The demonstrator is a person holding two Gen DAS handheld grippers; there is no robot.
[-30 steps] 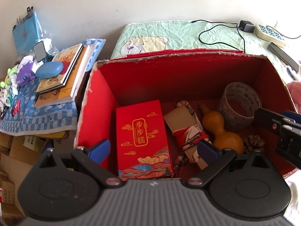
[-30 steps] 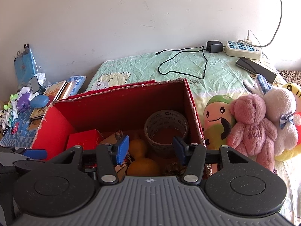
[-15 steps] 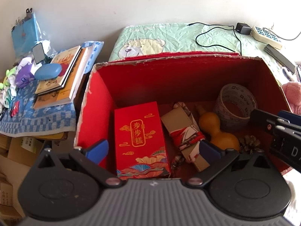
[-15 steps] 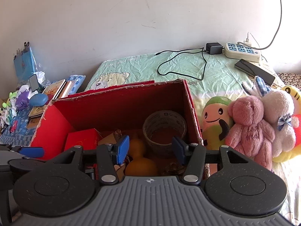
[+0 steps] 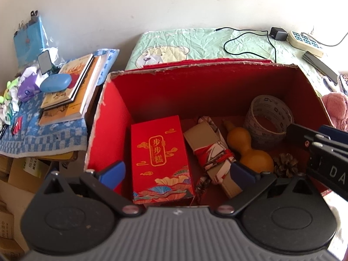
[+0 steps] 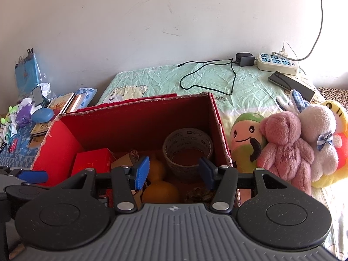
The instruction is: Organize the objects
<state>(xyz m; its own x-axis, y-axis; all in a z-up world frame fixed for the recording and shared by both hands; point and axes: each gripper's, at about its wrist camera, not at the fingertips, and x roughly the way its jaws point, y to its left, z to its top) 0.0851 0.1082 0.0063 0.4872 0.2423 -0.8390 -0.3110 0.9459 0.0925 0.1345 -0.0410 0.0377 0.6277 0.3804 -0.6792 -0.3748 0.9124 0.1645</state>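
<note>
Both hand-held grippers, the left (image 5: 177, 174) and the right (image 6: 174, 171), are held wide apart and empty above the red cardboard box (image 5: 104, 117). Inside are seen a red packet (image 5: 159, 154), a gourd (image 5: 250, 150), and farther back a tape roll (image 5: 268, 120).

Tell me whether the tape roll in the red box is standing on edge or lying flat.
Lying flat: the tape roll shows its open centre facing up, resting on the red box floor beside the gourd.
</note>
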